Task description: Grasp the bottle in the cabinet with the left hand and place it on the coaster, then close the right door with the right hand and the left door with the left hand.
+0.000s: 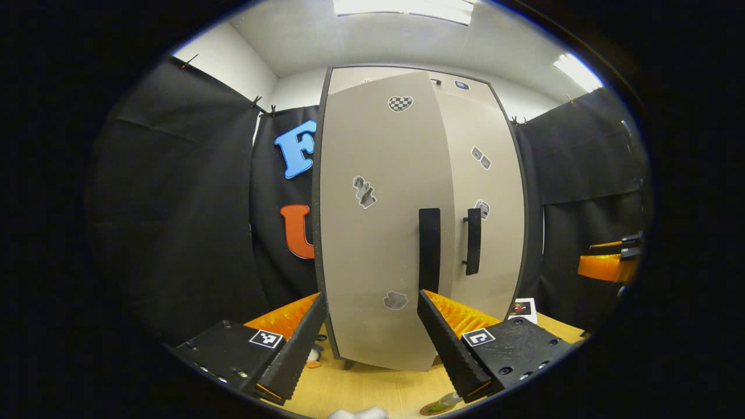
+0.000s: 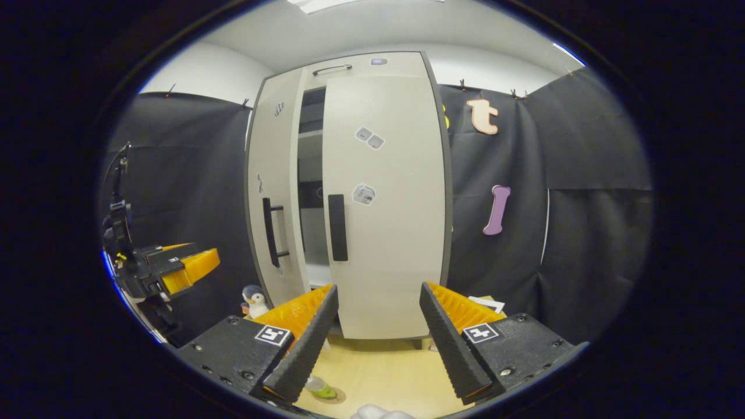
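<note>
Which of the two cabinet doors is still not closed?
The beige left cabinet door, swung outward with a dark gap beside it; the beige right cabinet door sits flush.

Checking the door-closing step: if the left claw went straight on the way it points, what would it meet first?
Probably the left door, still ajar: its face lies between the open left claw's fingers. Depth is unclear.

Showing only partly at the lower edge: bottle (image 2: pixel 321 389) behind the right claw (image 2: pixel 378 340), coaster (image 1: pixel 437 405) cut off beside the left claw (image 1: pixel 372 343). Blurring beyond reading: door stickers (image 1: pixel 364 191).
</note>
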